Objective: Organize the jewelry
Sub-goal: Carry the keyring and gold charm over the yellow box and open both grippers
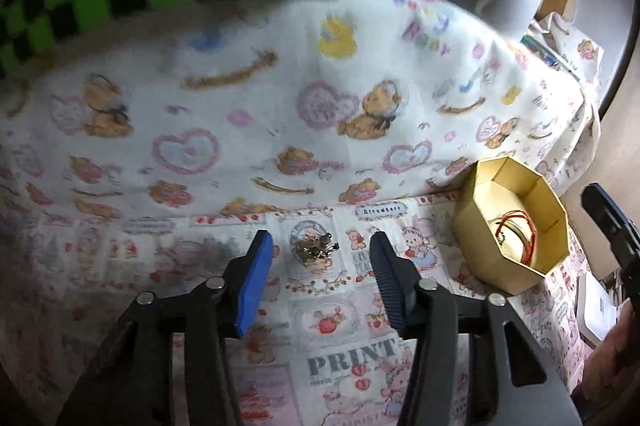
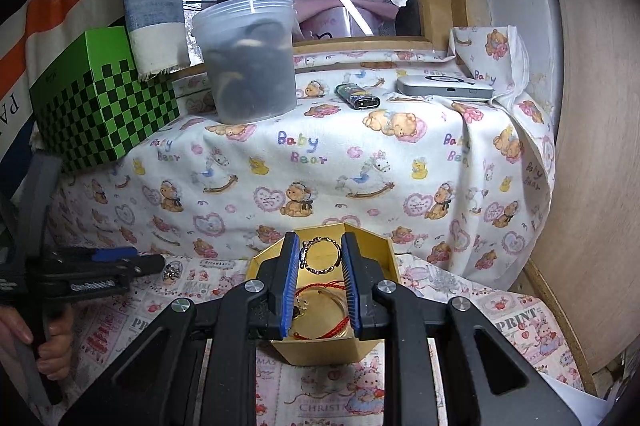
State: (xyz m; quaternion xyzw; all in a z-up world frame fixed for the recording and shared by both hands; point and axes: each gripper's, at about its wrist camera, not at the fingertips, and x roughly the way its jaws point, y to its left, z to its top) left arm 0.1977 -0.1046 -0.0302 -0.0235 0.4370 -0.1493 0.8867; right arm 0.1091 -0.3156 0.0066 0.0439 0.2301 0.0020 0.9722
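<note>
A small metal jewelry piece [image 1: 316,250] lies on the printed cloth, just ahead of and between the fingers of my open left gripper [image 1: 322,246]. It also shows in the right wrist view [image 2: 172,272] beside the left gripper [image 2: 154,262]. A gold octagonal box [image 1: 508,226] stands to the right and holds red cord and bangles [image 1: 516,232]. My right gripper [image 2: 320,252] is shut on a thin gold bracelet [image 2: 320,254] and holds it above the open box [image 2: 380,250]. Red cord and a gold bangle [image 2: 326,302] lie inside.
A raised ledge draped in teddy-bear cloth [image 2: 320,154] runs behind the box. On it stand a green checkered box [image 2: 100,106], a clear plastic tub [image 2: 250,62], a lighter [image 2: 356,96] and a flat white device [image 2: 446,86]. A wooden wall [image 2: 592,186] is at the right.
</note>
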